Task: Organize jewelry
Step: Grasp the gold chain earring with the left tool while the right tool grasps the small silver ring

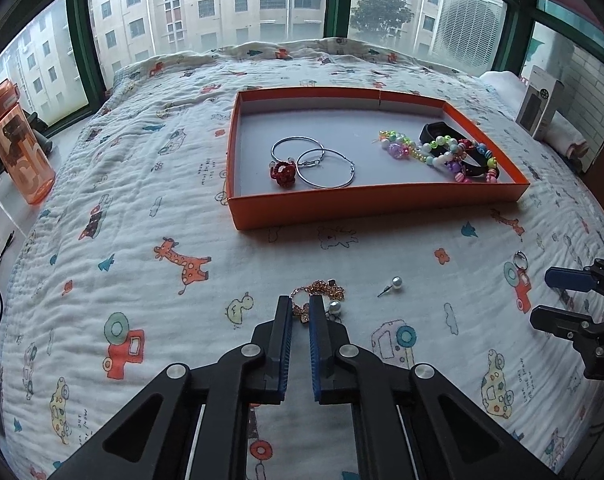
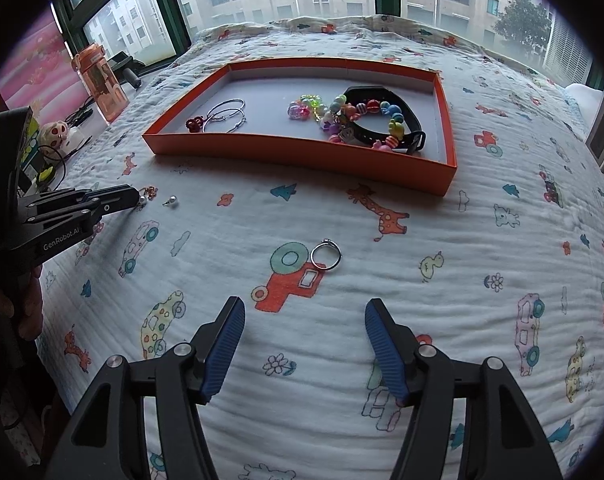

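Tray (image 1: 376, 204) has hoops (image 1: 326, 168), beads (image 1: 442, 152); left gripper (image 1: 301, 308) fingers nearly shut around chain (image 1: 318, 290); right gripper (image 2: 305, 312) wide open, empty, near ring (image 2: 326, 255).

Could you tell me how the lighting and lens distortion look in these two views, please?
Left wrist view: soft, even daylight from the windows, faint shadows only; fisheye bows the orange tray and blanket, corners vignetted black. Right wrist view: same flat light, heavier dark vignette, a pink-purple fringe at the left edge; the silver ring stays sharp, the right gripper looms large.
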Action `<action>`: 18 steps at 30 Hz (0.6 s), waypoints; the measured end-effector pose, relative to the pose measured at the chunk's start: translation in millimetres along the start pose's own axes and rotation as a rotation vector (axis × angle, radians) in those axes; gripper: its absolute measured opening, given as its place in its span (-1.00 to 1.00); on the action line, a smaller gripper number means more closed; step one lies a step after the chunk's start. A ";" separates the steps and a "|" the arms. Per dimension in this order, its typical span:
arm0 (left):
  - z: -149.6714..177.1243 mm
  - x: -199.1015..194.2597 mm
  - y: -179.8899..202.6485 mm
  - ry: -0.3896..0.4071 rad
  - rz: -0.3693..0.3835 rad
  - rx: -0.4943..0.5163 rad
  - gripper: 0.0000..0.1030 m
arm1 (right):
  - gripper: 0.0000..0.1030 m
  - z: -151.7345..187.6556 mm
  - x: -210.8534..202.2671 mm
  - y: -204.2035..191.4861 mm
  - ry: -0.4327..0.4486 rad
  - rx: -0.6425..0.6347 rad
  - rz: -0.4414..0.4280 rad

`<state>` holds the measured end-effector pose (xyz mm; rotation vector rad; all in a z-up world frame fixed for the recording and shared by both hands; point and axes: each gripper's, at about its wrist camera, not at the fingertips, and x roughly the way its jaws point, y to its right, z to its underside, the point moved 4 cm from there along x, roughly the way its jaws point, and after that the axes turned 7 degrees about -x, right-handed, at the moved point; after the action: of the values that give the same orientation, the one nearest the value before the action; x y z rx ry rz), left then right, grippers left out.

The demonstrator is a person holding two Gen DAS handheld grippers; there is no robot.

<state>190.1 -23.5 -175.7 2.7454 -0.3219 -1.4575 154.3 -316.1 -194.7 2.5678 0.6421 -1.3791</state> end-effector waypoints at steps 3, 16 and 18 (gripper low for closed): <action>-2.7 -7.1 -3.8 0.015 0.005 -0.018 -0.84 | 0.33 0.2 -0.4 0.3 0.002 0.007 -0.002; -24.7 -54.8 -14.8 0.110 0.007 -0.040 -0.84 | 0.23 -3.3 -0.4 10.2 0.020 0.058 -0.018; -27.8 -60.4 -15.3 0.117 0.008 -0.044 -0.84 | 0.13 -5.2 0.8 12.5 0.024 0.066 -0.022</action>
<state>182.7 0.6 -112.3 2.7759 -0.2939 -1.2789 164.1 -325.3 -193.2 2.6392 0.6410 -1.4014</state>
